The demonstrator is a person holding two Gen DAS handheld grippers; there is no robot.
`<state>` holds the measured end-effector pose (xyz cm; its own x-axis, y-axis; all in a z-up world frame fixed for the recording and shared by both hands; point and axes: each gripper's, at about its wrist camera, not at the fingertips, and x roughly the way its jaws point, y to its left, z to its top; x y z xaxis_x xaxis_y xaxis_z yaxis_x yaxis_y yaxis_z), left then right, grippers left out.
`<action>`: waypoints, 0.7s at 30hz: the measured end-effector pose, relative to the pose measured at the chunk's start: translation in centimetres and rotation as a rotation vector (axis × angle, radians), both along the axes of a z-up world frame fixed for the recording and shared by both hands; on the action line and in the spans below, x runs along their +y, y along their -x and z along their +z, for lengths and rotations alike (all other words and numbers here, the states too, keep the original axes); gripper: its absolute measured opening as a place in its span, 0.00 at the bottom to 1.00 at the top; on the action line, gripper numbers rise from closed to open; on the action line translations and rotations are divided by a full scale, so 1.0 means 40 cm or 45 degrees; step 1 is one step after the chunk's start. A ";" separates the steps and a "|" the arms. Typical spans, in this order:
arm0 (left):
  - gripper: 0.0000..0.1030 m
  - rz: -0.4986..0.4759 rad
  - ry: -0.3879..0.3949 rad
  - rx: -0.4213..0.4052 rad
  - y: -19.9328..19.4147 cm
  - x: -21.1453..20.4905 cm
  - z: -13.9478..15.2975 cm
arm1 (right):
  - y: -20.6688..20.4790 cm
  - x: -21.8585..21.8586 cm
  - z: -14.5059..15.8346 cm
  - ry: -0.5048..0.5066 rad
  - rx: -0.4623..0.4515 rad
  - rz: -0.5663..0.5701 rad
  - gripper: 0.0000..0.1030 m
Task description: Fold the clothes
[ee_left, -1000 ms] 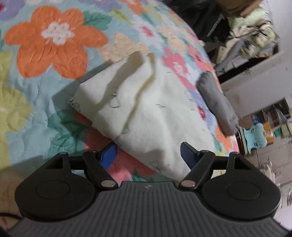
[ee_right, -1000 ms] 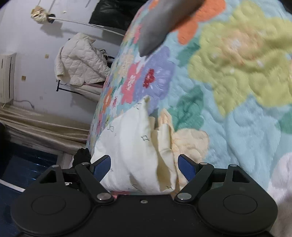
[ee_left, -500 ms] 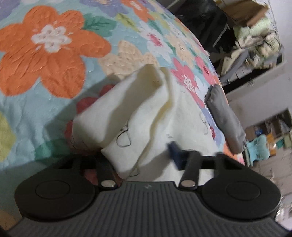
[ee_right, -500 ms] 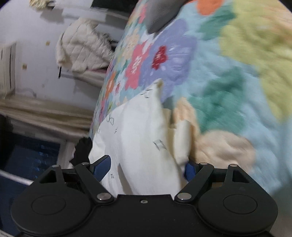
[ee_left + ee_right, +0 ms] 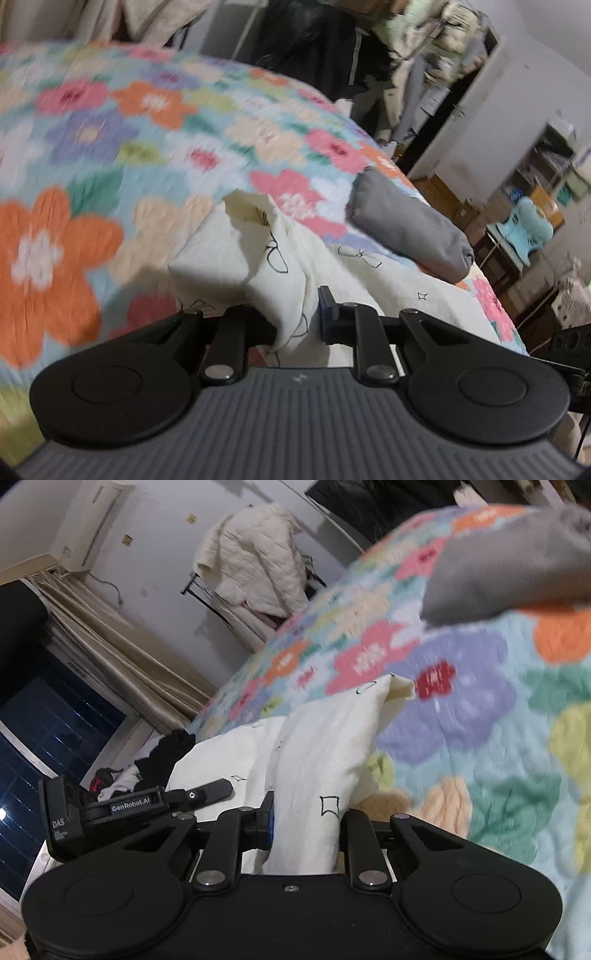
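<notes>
Left gripper (image 5: pixel 295 325) and right gripper (image 5: pixel 306 830) closing on cream garment (image 5: pixel 280 273); lift evenly, clear of gray roll (image 5: pixel 410 232) beyond garment.

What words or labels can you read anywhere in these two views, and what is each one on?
"GenRobot.AI": white label on the left gripper, seen in the right wrist view.
"DAS": side of that gripper's black body; the smaller print below is too small to read.
The cream garment bears only drawn shapes, no words.

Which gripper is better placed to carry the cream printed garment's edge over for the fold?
Neither clearly: left gripper and right gripper are both closing on pinched edges of the cream printed garment. Likely move together.
</notes>
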<state>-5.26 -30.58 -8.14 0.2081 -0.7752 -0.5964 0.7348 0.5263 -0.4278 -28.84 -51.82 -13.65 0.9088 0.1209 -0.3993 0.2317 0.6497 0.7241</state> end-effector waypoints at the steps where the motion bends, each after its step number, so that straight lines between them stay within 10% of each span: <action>1: 0.18 -0.015 -0.008 -0.023 0.000 -0.015 0.022 | 0.007 -0.005 0.010 0.003 -0.015 -0.007 0.20; 11: 0.18 -0.192 -0.155 -0.250 0.017 -0.208 0.202 | 0.052 -0.062 0.114 0.139 -0.232 -0.099 0.21; 15: 0.18 -0.193 -0.285 -0.102 -0.007 -0.304 0.200 | 0.033 -0.115 0.128 0.174 -0.237 -0.123 0.21; 21: 0.17 -0.154 -0.459 -0.161 -0.043 -0.453 0.177 | -0.002 -0.192 0.122 0.212 -0.223 -0.153 0.21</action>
